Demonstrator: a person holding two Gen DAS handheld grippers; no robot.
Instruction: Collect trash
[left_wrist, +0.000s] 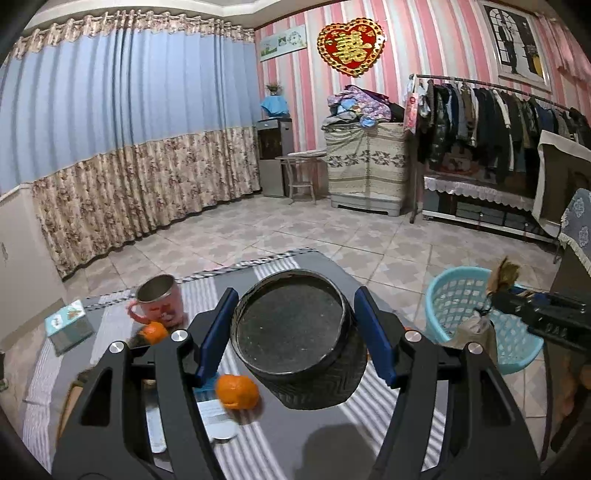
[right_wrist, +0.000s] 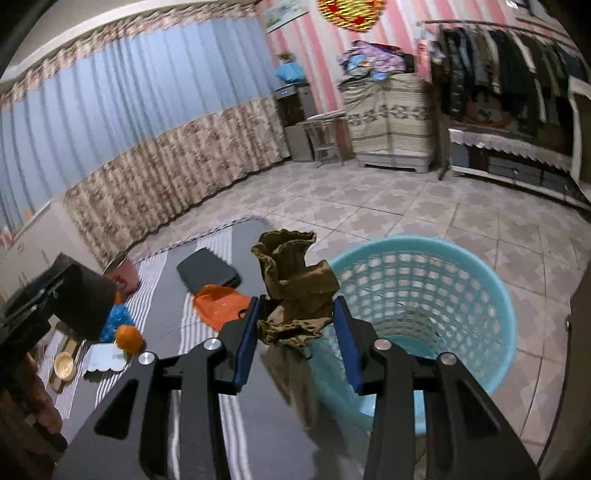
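Between your right jaws sits a crumpled brown paper bag (right_wrist: 295, 291), pinched by the blue pads and held up just ahead of the bench edge; the blue mesh basket (right_wrist: 461, 280) stands on the floor just right of and beyond those jaws, so this piece looks close to its drop but is not yet in; the basket looks nearly empty from here, so I judge the job to be early. Your left gripper (left_wrist: 295, 332) is clamped on a dark round container (left_wrist: 291, 332), lifted off the bench. Below and left of the left jaws lie two oranges (left_wrist: 236, 391), a pink mug (left_wrist: 159, 299) and a small box (left_wrist: 68, 325); left of the right gripper (right_wrist: 295, 332) an orange plastic bag (right_wrist: 221, 304) and blue scraps (right_wrist: 116, 321) wait; those look like the remaining trash.
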